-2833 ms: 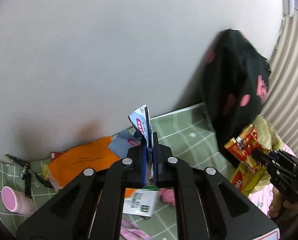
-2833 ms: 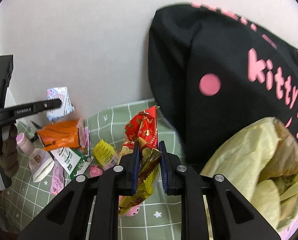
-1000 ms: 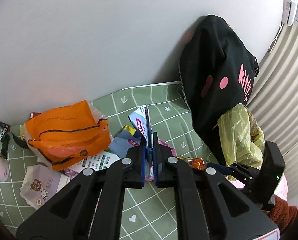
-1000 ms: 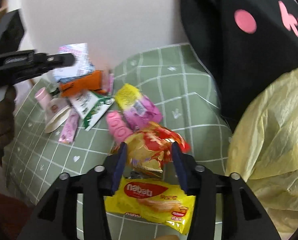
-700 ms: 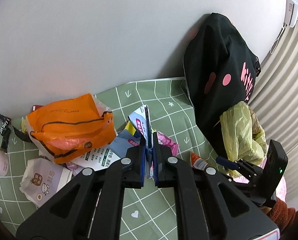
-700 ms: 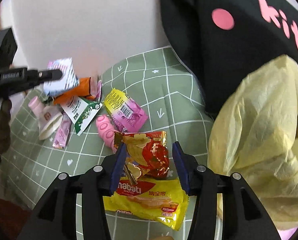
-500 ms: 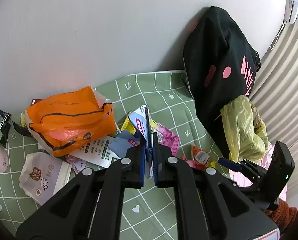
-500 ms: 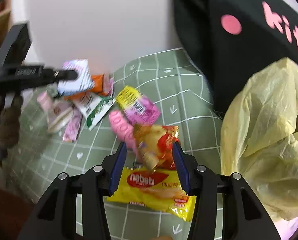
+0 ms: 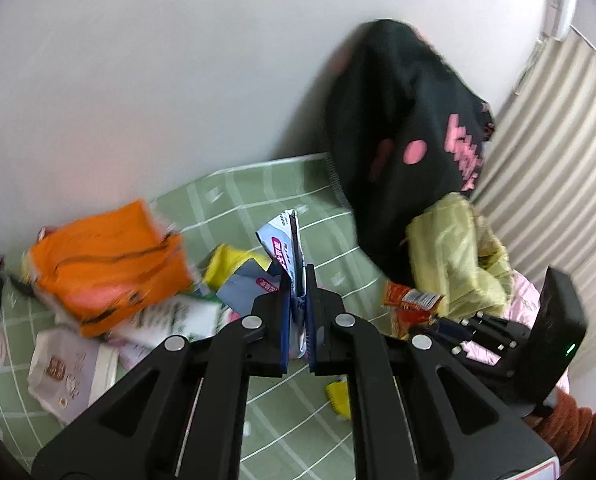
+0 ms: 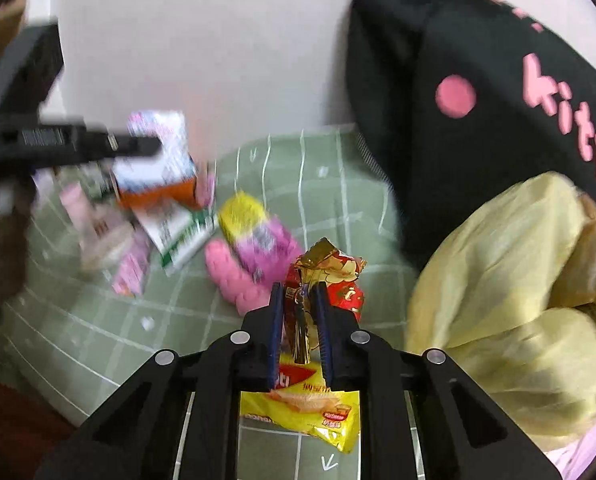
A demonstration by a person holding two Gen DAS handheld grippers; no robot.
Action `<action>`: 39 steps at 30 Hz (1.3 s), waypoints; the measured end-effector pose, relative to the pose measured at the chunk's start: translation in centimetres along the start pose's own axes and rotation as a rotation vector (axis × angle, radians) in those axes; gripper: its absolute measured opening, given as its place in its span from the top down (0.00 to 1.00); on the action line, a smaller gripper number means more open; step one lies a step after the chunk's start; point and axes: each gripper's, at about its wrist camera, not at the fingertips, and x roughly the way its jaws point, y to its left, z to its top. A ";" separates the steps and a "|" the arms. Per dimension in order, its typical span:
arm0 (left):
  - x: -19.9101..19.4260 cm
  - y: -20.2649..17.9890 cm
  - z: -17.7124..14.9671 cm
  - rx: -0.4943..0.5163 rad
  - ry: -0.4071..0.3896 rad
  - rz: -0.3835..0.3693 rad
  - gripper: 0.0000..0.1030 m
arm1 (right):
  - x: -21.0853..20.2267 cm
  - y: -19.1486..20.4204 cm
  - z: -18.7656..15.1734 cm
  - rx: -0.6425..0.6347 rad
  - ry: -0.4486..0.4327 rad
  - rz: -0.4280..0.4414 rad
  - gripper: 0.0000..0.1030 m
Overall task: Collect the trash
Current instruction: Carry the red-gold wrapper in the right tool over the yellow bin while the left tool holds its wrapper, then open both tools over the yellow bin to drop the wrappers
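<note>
Much of the clean-up appears still ahead: an orange plastic bag (image 9: 105, 264), a green-and-white packet (image 10: 183, 236), a pink-and-yellow wrapper (image 10: 257, 232), a pink ridged object (image 10: 233, 276) and a yellow "nabati" wafer packet (image 10: 306, 404) lie scattered on the green checked mat (image 10: 322, 188), none yet in the yellow trash bag (image 10: 510, 280) that slumps against a black "kitty" backpack (image 10: 478, 80) by the wall. Two pieces are in hand. The right gripper (image 10: 300, 320) is closed narrowly on a crumpled red-and-gold snack wrapper (image 10: 330, 276), lifted just above the wafer packet and close beside the trash bag. The left gripper (image 9: 296, 300), held over the litter, is clamped tight on a white-and-blue packet with a pink label (image 9: 283, 248) standing upright between its jaws. Both catches seem bound for the yellow bag next.
</note>
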 end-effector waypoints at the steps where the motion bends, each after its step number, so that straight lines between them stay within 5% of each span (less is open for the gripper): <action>1: 0.0 -0.9 0.5 0.024 -0.006 -0.020 0.95 | -1.2 -0.4 0.7 0.022 -0.026 0.009 0.85; 5: 0.4 -4.8 3.1 0.110 -0.027 -0.115 0.95 | -5.6 -2.0 3.5 0.050 -0.127 -0.021 0.85; 12: 3.4 -13.6 6.6 0.229 -0.006 -0.322 0.95 | -13.8 -9.5 5.8 0.130 -0.264 -0.241 0.85; 19: 10.0 -24.4 5.1 0.396 0.154 -0.513 0.95 | -18.6 -16.7 4.1 0.255 -0.310 -0.411 0.84; 21: 12.5 -26.2 4.2 0.423 0.210 -0.497 0.95 | -18.7 -18.5 3.3 0.306 -0.313 -0.410 0.84; 27: 19.3 -26.5 2.0 0.526 0.331 -0.249 0.95 | -15.6 -20.7 1.5 0.376 -0.258 -0.275 0.84; 33: 19.6 -22.6 1.8 0.454 0.374 -0.226 0.95 | -9.0 -20.2 -0.5 0.396 -0.113 -0.109 0.84; 39: 18.9 -21.6 1.9 0.416 0.366 -0.261 0.95 | -6.5 -20.3 -1.5 0.400 -0.044 -0.107 0.84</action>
